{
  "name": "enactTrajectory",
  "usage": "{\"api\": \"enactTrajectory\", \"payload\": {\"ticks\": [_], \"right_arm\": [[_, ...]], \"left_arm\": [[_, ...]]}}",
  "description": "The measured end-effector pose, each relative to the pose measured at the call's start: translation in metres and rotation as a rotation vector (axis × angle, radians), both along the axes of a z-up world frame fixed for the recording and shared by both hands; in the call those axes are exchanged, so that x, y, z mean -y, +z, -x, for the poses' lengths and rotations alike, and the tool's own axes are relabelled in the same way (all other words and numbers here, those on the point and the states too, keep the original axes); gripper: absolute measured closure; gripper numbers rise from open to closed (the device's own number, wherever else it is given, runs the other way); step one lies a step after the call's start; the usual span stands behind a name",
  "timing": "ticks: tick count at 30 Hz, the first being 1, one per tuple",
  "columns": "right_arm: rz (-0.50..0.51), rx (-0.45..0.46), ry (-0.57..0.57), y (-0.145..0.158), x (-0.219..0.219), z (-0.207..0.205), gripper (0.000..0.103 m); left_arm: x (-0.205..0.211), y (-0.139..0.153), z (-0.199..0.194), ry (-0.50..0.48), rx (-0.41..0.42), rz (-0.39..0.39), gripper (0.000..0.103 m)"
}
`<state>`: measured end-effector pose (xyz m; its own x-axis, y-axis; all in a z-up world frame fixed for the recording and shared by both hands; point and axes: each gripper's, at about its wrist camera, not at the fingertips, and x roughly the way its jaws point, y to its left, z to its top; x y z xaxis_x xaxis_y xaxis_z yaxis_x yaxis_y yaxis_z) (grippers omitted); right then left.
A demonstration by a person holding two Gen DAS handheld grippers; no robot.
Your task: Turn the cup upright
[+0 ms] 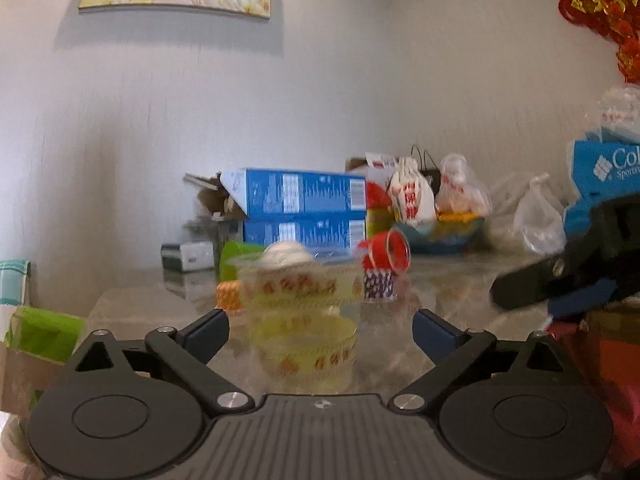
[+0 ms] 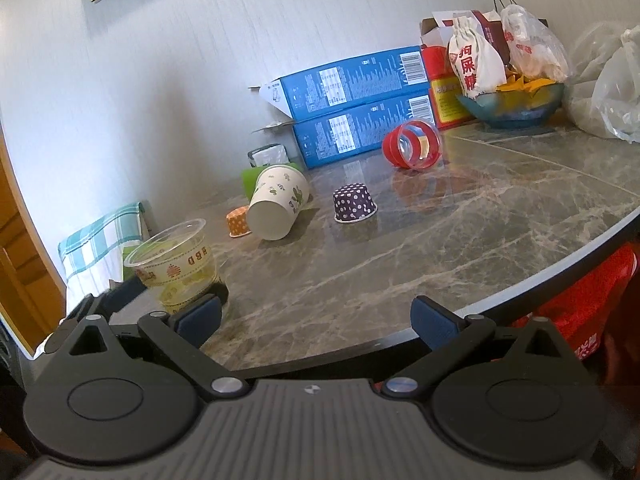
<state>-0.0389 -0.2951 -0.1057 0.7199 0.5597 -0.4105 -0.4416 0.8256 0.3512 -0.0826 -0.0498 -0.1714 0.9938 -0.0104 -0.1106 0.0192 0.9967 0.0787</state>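
Observation:
A clear plastic cup with yellow and red print stands upright on the marble table near its left edge; in the left wrist view it stands just ahead of my open left gripper, between the spread fingers but apart from them. A white paper cup with cactus print lies on its side. A red-banded clear cup lies on its side farther back. A purple dotted cup and an orange dotted cup sit mouth down. My right gripper is open and empty over the table's front edge.
Two blue boxes are stacked at the back by the wall. A blue bowl with bags and plastic bags stand at the back right. A striped cloth hangs left of the table. A red bag sits below the table's edge.

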Motion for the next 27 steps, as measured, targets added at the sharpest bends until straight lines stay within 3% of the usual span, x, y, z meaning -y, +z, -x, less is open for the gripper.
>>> {"api": "enactTrajectory", "payload": {"ticks": [2,4,7,9,11,15,19,27], "right_arm": [[-0.018,0.013,0.000,0.003,0.005,0.007,0.001],[-0.010,0.022,-0.013,0.008,0.006,0.015,0.001],[0.020,0.044,-0.047,0.017,0.002,0.033,0.001],[0.038,0.064,-0.071,0.024,-0.004,0.046,0.001],[0.082,0.079,-0.093,0.034,-0.012,0.055,0.001],[0.136,0.115,-0.094,0.059,-0.019,0.057,0.001],[0.188,0.039,-0.020,0.082,-0.024,0.043,0.001],[0.242,0.006,0.027,0.089,-0.027,0.027,0.001]], "left_arm": [[-0.006,0.004,0.014,0.015,-0.009,0.001,0.002],[-0.019,0.011,0.034,-0.006,-0.026,0.060,0.002],[-0.037,0.031,0.051,-0.004,-0.137,0.132,0.002],[-0.042,0.049,0.053,0.049,-0.244,0.119,0.002],[-0.048,0.069,0.053,0.068,-0.293,0.114,0.002],[-0.052,0.109,0.051,0.095,-0.337,0.085,0.002],[-0.039,0.138,0.048,0.068,-0.373,0.046,0.002],[-0.027,0.136,0.031,0.014,-0.440,0.096,0.003]]}}
